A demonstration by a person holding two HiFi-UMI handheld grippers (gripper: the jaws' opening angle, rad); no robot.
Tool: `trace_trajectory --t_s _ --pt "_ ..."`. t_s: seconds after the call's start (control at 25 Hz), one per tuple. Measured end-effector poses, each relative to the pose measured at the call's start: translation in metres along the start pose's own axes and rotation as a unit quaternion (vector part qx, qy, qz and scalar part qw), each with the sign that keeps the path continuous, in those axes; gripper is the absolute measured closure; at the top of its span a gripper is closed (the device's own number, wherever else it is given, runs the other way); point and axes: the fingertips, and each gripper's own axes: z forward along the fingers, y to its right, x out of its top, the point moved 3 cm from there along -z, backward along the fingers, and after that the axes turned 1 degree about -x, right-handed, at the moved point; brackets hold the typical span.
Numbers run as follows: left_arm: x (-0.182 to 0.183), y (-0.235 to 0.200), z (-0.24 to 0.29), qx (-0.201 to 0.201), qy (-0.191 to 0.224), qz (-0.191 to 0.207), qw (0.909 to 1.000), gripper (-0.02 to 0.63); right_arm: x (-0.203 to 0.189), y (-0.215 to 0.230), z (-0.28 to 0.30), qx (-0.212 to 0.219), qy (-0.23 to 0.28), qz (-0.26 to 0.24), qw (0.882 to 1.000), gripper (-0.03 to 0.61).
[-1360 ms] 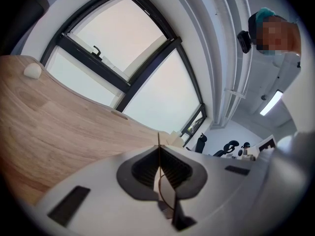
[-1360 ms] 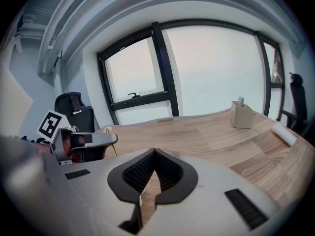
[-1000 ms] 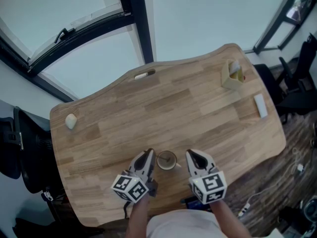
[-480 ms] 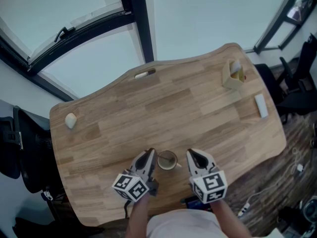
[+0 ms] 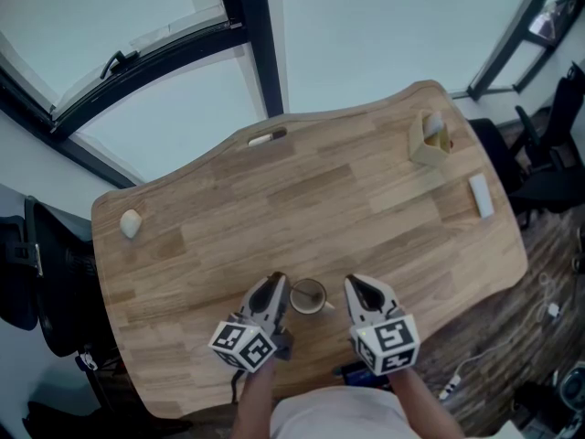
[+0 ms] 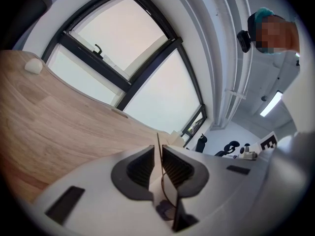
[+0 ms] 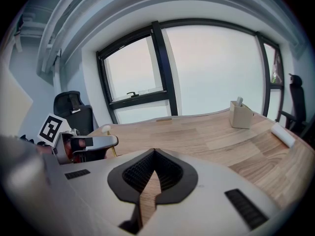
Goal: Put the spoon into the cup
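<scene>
Left gripper clamps spoon roughly upright beside cup; right gripper closed, empty.

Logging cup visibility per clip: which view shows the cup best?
Head view: the cup stands in full sight on the table, between the left tool and the right tool. The left gripper view shows the spoon in its tool but no cup; the right gripper view shows no cup either.

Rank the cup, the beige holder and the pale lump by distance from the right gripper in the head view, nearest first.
1. cup: just left of the right gripper, by the person.
2. beige holder: far right corner.
3. pale lump: far left edge.
</scene>
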Motion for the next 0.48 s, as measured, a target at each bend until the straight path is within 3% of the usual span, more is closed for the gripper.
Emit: trace_trajectory --t_s 0.24,0.48 --pt "0.006 -0.004 -0.007 0.015 0.023 -0.001 0.9996 0.535 0.002 -0.003 -0.005 0.005 0.01 0.001 1.0 0.581" --pt "0.016 -0.006 -0.018 0.036 0.047 0.012 0.9982 0.531 0.004 -0.009 -0.011 0.007 0.015 -0.003 1.0 0.581"
